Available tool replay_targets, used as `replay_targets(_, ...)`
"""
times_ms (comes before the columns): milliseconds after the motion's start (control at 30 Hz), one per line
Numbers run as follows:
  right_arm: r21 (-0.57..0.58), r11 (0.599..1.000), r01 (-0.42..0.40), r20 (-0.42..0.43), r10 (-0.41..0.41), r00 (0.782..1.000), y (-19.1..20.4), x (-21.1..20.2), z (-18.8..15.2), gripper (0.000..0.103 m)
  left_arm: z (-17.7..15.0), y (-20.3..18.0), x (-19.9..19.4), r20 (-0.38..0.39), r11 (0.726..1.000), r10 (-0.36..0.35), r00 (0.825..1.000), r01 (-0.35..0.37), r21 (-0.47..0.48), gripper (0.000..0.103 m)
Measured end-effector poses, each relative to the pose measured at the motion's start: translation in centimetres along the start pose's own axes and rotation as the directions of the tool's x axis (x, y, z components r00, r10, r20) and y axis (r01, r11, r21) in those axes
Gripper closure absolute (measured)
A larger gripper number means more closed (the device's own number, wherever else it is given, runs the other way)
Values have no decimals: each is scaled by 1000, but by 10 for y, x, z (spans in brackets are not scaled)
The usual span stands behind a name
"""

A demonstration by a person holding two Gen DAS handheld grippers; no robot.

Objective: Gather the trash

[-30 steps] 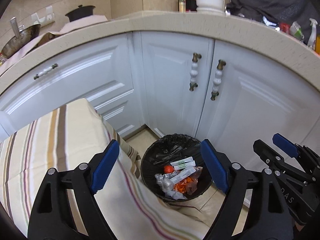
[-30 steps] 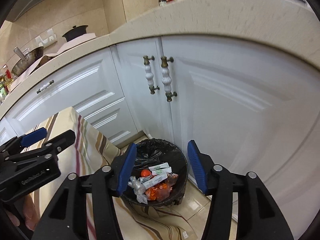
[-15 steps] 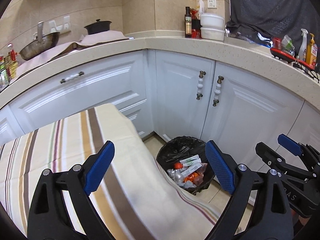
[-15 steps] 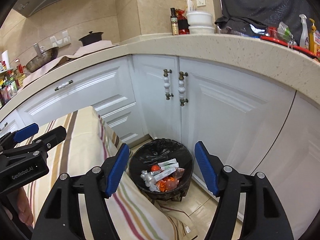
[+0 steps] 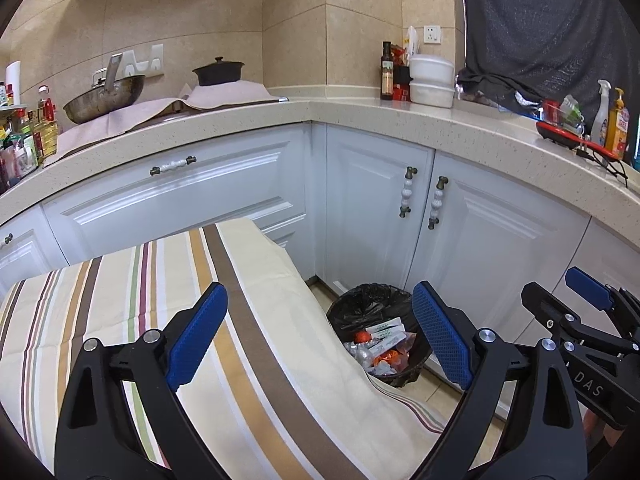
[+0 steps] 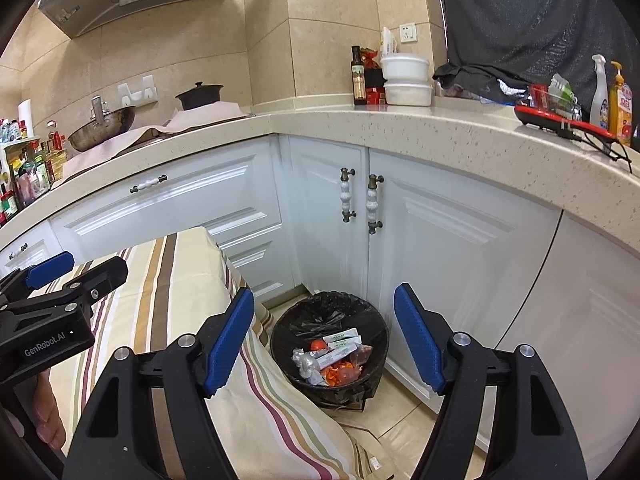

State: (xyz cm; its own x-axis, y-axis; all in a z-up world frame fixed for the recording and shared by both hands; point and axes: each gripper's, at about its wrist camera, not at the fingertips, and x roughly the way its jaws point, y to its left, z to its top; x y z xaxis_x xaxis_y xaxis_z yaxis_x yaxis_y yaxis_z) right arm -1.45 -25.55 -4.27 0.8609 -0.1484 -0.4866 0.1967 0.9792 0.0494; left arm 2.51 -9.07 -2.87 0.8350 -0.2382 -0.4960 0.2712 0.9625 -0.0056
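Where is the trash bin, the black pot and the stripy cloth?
trash bin (image 6: 376, 330): right wrist view, on its black-bagged rim.
black pot (image 6: 199, 97): right wrist view, on its body.
stripy cloth (image 5: 256, 360): left wrist view, on its brown stripe.

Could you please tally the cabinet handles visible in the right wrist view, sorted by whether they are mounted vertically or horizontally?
Vertical handles: 2
Horizontal handles: 2
Total: 4
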Motion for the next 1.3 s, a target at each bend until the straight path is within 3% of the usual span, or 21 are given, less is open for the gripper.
replay_targets(333, -13, 1000, 18, 39, -17, 999, 4, -13, 4, 31, 3, 5, -16, 38, 1000, 0, 999, 1, -13, 11)
replay_targets(1300, -23, 1000, 17, 46, -15, 999, 10, -15, 3, 31, 1, 10, -21, 38, 1000, 4, 999, -3, -29, 11)
